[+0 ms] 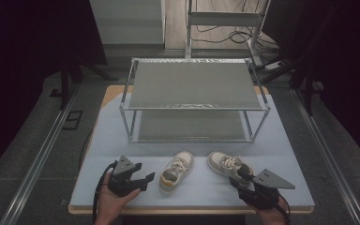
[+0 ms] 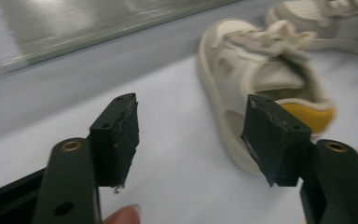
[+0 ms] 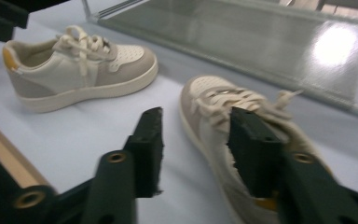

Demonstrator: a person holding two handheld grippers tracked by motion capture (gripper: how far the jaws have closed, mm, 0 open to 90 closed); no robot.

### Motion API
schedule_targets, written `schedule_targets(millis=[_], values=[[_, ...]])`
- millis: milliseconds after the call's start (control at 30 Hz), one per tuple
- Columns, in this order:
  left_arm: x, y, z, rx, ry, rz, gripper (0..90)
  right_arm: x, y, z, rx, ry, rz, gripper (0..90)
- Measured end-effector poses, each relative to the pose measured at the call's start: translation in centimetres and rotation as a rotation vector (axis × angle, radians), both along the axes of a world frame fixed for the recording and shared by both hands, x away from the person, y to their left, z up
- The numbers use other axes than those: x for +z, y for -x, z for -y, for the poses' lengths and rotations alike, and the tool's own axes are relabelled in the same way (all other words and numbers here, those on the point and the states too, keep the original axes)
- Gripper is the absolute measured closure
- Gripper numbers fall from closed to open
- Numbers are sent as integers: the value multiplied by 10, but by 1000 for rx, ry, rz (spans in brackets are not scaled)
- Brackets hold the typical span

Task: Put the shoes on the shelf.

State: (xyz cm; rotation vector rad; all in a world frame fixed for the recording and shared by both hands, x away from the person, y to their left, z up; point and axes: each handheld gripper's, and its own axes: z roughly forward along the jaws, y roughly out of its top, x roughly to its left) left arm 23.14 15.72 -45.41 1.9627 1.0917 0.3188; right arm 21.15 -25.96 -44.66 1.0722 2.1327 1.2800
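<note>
A: Clearance on the table (image 1: 281,187)?

B: Near strip is tight. Left shoe (image 1: 176,171) and right shoe (image 1: 228,165) sit between the left gripper (image 1: 146,178) and right gripper (image 1: 236,178), a bare gap between the two shoes.

A: Further back?

B: Two-tier rack (image 1: 194,101) blocks the middle. Open band of mat between shoes and rack front. Both shelves bare, posts at the corners; low headroom under the top shelf.

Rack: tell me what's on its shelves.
Both shelves of the rack look bare. The two shoes lie on the table in front of it. The top shelf hides the back of the lower shelf.
</note>
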Motion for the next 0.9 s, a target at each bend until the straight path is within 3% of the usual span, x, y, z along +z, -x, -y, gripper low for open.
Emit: schedule_targets(millis=[233, 400, 600, 900], values=[[8, 7, 19, -33, -13, -10, 275, 0, -10, 13, -40, -1, -34, 304], [5, 6, 38, -41, -38, -29, 183, -5, -21, 22, -63, -5, -45, 230], [3, 3, 55, -71, -74, -51, 143, -8, -32, 32, -68, -7, -68, 204], [-2, -17, 83, -75, -144, -94, 111, -21, -53, 30, -43, 2, -142, 170]])
